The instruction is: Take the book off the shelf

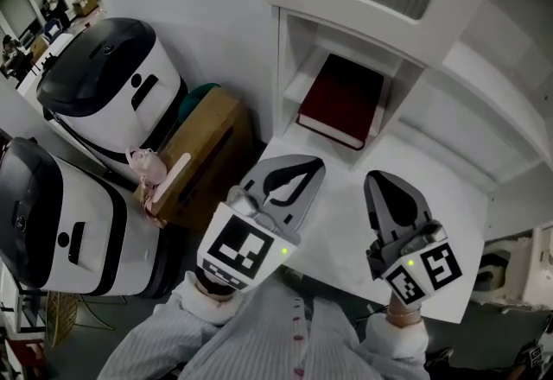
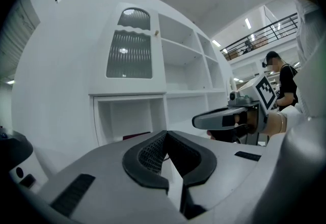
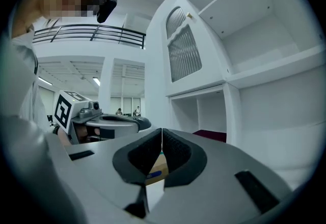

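The dark red book (image 1: 341, 100) lies flat in a low cubby of the white shelf (image 1: 363, 28), at the far side. Nearer, over the white tabletop (image 1: 346, 223), the left tongs (image 1: 301, 167) and right tongs (image 1: 384, 184) are side by side. Both are closed tight, empty and clear of the book.

support: white shelf unit (image 1: 484, 102) | slot: low open compartment (image 1: 298, 67) at its left end | on slot floor: dark red book (image 1: 341, 100), lying flat, near edge apparently at the front lip | in front: white ledge (image 1: 341, 218) adjoining the slot
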Demonstrator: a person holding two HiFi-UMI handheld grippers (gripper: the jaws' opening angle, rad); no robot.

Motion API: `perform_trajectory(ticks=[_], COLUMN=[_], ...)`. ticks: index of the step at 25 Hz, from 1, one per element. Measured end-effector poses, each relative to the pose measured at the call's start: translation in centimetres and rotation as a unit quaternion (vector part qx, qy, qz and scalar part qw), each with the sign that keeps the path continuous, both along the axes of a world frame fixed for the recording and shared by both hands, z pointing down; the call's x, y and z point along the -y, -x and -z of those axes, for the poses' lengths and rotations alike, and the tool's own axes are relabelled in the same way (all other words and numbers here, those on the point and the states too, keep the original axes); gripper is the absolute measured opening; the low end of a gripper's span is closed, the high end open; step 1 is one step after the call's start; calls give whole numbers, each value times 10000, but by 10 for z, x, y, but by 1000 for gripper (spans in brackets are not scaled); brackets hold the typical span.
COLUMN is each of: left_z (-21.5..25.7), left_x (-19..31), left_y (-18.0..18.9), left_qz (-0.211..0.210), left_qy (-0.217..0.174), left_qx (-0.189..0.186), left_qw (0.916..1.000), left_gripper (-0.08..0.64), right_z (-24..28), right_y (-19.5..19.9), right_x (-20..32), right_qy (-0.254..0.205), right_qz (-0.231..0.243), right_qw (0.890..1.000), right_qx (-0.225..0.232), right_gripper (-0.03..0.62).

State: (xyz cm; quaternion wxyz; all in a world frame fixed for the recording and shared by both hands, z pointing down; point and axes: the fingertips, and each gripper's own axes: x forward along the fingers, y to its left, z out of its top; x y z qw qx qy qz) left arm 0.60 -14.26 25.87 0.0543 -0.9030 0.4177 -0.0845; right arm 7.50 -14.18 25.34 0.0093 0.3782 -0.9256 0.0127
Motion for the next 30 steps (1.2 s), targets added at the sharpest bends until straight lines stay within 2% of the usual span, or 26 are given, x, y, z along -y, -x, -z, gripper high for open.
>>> perform_trajectory(ticks=[9, 16, 21, 30], left_z=[-8, -14, -19, -34], left_x=[27, 49, 60, 71], left_y=[-1, 2, 5, 10], left_qz=[8, -21, 41, 91], left_qy=[68, 85, 76, 91], left_qx=[196, 358, 441, 810], left_qw=[9998, 9993, 9990, 9966], left_gripper=[11, 11, 11, 13], right_z=[-14, -20, -25, -34], right_y=[0, -2, -3, 0], right_x=[29, 49, 57, 67], right_qy=[-161, -150, -182, -157], right_qz=[-261, -463, -487, -344], right_qw=[9982, 9969, 9959, 9951], right_qx=[-525, -611, -738, -916], right_gripper=[15, 15, 17, 18])
